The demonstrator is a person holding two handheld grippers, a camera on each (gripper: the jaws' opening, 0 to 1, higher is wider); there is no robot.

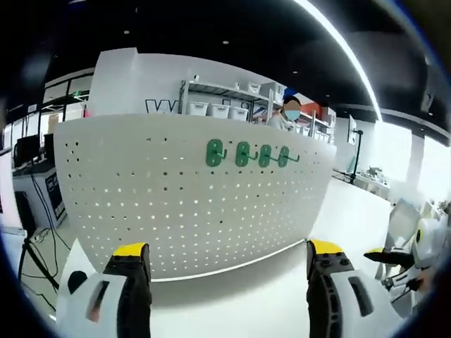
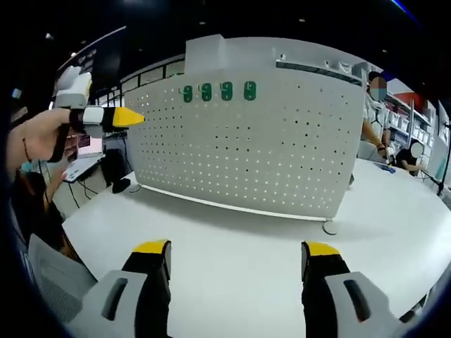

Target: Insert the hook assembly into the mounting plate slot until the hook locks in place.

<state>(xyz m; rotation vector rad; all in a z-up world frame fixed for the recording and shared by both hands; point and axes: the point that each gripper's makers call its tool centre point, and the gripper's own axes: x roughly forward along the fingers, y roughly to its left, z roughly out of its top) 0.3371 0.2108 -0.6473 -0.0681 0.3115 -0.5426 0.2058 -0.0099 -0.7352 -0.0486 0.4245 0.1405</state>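
Four green hooks (image 1: 248,154) sat in a row near the top edge of the white pegboard (image 1: 190,211), which stood upright on the white worktop (image 1: 239,303). In the right gripper view the same hooks (image 2: 217,91) showed at the board's (image 2: 282,155) upper left, well apart from both tools.

The hooks looked like small moulded plastic parts – light, stiff, probably a little slick. My guess is that each one would be best pinched across its flat back plate, just above the prong, so the tabs stay free to enter the slots. Too hard a squeeze could twist it; a skewed entry could jam it rather than lock it. No loose hook was visible on the worktop (image 2: 232,267), so I could not tell which piece was to go in.

The left tool (image 1: 225,264) was released, jaws wide apart and holding nothing, aimed level at the lower middle of the board from a little way back. The right tool (image 2: 232,264) was likewise spread and empty, low over the worktop and facing the board squarely.

In the right gripper view the left tool (image 2: 125,117) came in from the left, held in a hand (image 2: 42,137) raised about level with the hooks, yellow tip pointing toward the board's upper edge.
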